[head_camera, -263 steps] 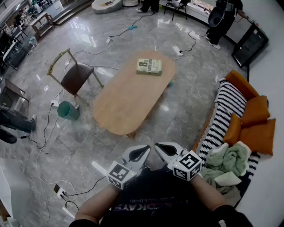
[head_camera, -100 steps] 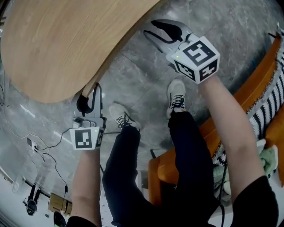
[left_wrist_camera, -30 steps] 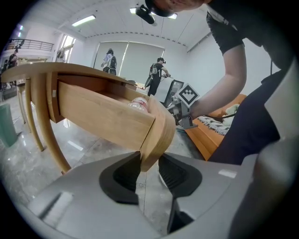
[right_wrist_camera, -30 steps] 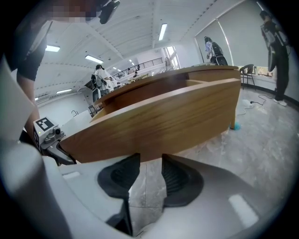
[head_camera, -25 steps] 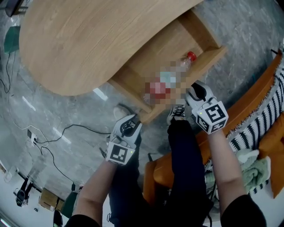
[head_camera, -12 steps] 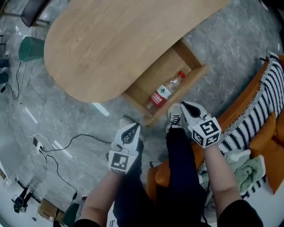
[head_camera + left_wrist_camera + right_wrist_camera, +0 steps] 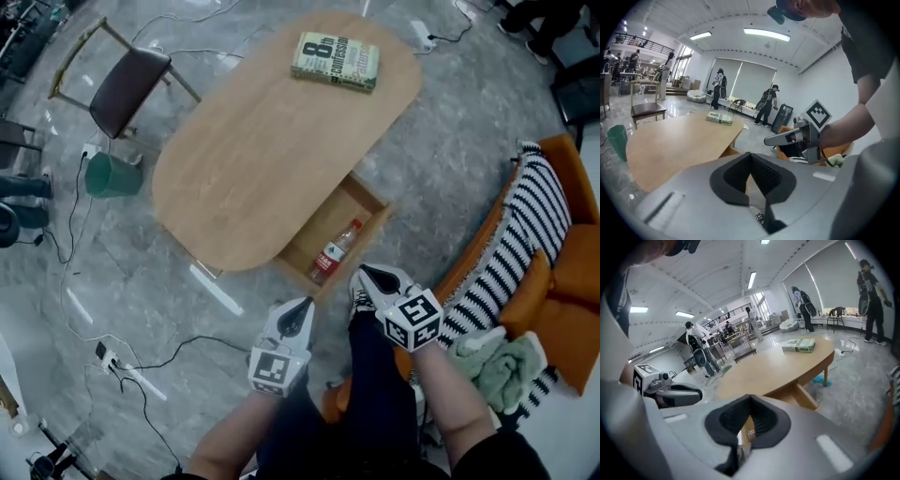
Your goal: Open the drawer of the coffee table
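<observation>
At the far left we see a chair [image 7: 127, 80] and a green bin [image 7: 111, 176] on the grey stone floor [image 7: 141, 281], with cables trailing near them. Next comes the oval wooden coffee table [image 7: 262, 150], with a book [image 7: 336, 61] lying flat near its far end. Nearer to us, our left gripper [image 7: 302, 307] is raised over the floor. Its jaws are pressed together with nothing between them, and it is clear of the table. Just to its right the drawer [image 7: 373, 195] stands open, sticking out from under the table's near right edge. A plastic bottle [image 7: 335, 251] with a red cap and red label lies on its side inside. Our right gripper [image 7: 367, 276] hangs just beside the drawer's near corner without touching it, its jaws likewise closed on nothing. Both grippers point toward the table. At the right stands an orange sofa [image 7: 567, 300] with a black-and-white striped throw [image 7: 525, 220] and a crumpled green cloth [image 7: 502, 361].
</observation>
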The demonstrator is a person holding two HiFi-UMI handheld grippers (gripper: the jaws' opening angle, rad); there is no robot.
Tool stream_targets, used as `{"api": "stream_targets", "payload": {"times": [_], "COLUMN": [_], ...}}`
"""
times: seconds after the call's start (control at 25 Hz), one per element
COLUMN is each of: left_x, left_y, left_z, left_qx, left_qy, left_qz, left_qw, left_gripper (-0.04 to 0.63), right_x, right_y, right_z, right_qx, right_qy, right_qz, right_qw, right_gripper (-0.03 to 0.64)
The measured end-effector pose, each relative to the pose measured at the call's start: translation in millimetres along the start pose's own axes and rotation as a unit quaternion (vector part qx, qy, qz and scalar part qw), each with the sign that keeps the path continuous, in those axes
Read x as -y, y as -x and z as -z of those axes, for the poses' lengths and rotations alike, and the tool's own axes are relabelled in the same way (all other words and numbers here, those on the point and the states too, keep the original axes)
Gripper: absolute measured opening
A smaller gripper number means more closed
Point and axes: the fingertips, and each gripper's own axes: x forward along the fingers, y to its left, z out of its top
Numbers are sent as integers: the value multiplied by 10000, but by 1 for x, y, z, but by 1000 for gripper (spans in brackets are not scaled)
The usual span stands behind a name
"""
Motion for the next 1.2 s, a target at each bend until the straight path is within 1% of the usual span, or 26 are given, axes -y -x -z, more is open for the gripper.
{"api": "stream_targets", "payload": {"times": [0.12, 0.32, 0.44, 0.6, 0.76, 0.96, 1.08, 1.2], "left_x": [22, 45, 58, 71, 80, 89, 85, 83], "left_y": [13, 34, 58, 79, 91, 102, 111, 122], "left_z": [-56, -152, -197, -242, -270, -285, -290, -293], "left_qx": [104, 353, 434, 550, 550, 452, 397, 345], "left_qy": [-15, -243, -156, -94, -213, -372, -366, -276], "left_qz": [217, 580, 682, 798, 923, 1120, 1116, 1110], "left_qw": [9997, 9974, 9966, 9953, 9940, 9920, 9923, 9928], "left_gripper": [2, 2, 2, 2, 2, 2, 2, 2], "right_x": [-25, -61, -87, -112, -137, -160, -171, -182], "right_y": [34, 82, 114, 148, 171, 185, 191, 197], "right_z": [-45, -121, -153, -189, -215, -230, -233, -235], "right_qx": [136, 457, 580, 801, 987, 1033, 1024, 1015], "right_qy": [-44, 21, 37, 80, 118, 224, 282, 377], "right_qz": [1, 41, 26, -10, -145, -346, -421, -474], "right_qw": [9999, 9989, 9983, 9968, 9949, 9938, 9934, 9930], "right_gripper": [2, 2, 2, 3, 3, 3, 2, 3]}}
